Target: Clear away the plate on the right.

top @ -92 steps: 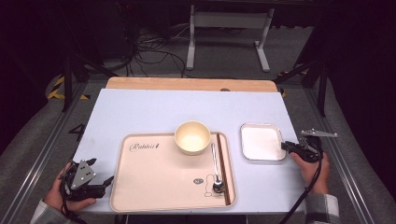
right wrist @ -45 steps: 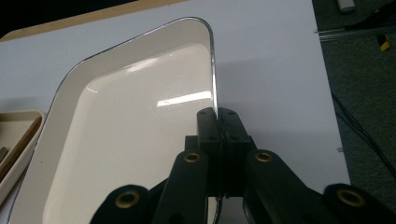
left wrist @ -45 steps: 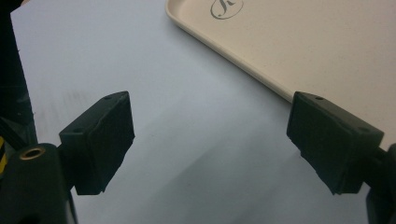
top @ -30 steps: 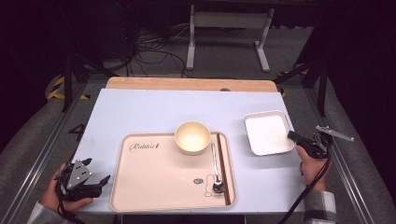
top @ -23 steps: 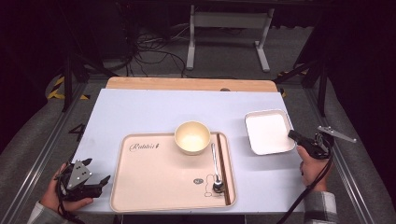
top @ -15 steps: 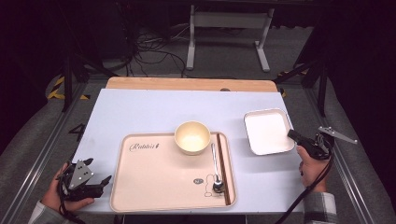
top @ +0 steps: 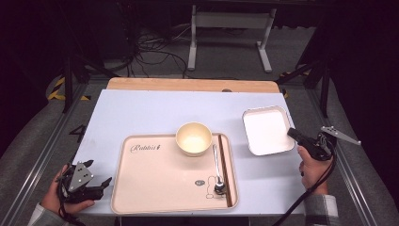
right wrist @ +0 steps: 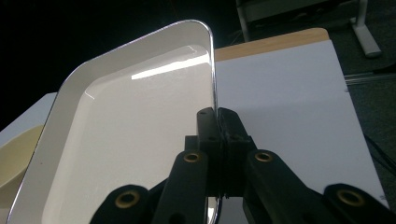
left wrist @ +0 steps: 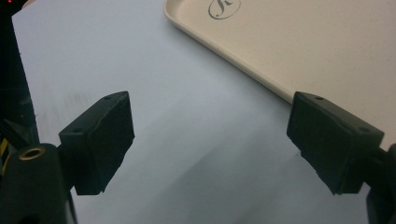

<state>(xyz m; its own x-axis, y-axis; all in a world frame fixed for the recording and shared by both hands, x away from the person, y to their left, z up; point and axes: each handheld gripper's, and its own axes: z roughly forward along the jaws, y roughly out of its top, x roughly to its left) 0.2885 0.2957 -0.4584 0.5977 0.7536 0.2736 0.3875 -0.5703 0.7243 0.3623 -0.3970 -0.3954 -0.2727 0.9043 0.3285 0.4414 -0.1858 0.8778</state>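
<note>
Right gripper view: my right tongs [right wrist: 218, 122] are clamped on the white dish [right wrist: 126, 121] rim, tilting it up off the tabletop [top: 155, 113]. Left tongs [left wrist: 210, 140] rest apart, empty. Grasp done; setting the dish down remains.

"Rabbit" on beige tray [top: 155, 188]
</note>
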